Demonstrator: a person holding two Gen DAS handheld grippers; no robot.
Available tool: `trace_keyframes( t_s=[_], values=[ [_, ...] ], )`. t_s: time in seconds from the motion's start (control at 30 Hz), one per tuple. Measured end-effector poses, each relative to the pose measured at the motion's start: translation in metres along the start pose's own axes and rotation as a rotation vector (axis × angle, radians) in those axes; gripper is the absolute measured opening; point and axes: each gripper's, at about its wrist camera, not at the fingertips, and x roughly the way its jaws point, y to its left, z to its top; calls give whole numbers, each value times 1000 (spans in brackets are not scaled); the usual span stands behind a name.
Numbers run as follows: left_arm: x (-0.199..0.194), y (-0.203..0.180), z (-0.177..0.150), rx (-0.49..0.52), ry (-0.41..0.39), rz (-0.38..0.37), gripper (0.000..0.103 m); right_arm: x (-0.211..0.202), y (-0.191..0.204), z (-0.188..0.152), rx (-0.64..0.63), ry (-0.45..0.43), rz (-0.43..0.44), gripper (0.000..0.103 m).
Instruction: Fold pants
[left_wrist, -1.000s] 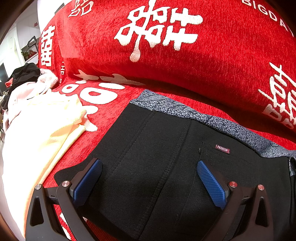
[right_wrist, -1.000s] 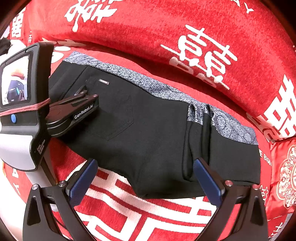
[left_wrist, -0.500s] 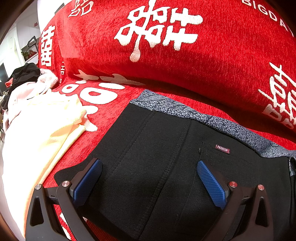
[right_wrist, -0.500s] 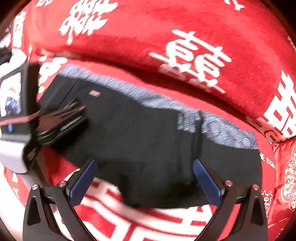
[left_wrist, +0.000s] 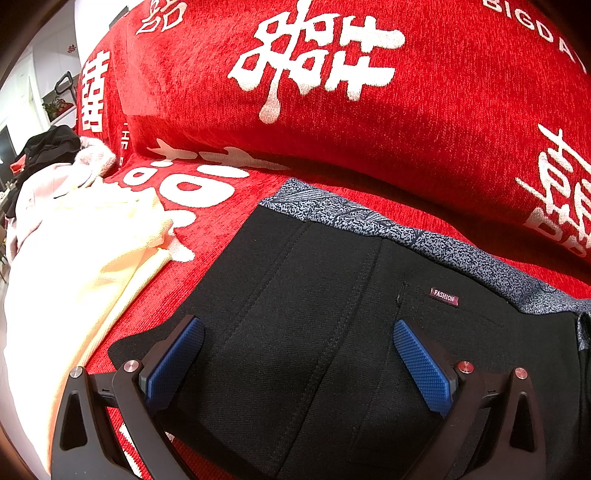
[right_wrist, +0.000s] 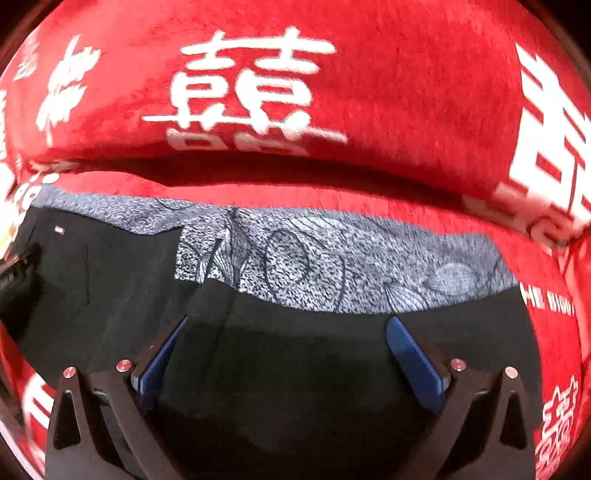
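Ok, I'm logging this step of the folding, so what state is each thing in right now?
black pants: folded flat on the red cover, patterned lining strip showing along the far edge
left gripper: open, fingers wide over the pants, gripping nothing
right gripper: open, over the pants
cream garment: loosely heaped beside the pants
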Motion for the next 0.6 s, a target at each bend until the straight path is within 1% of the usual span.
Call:
trace_keyframes(
  t_s=[0.07,0.4,0.43,0.6],
  values=[
    [0,0,0,0,0,0,103,-1,1,-6,-7,-58,3,103],
    [0,0,0,0,0,0,103,3,10,1,-2,-54,1,103],
    [0,0,0,0,0,0,103,0,2,-2,1,-55,1,103],
    [0,0,0,0,0,0,103,0,4,-3,1,-55,0,103]
  ],
)
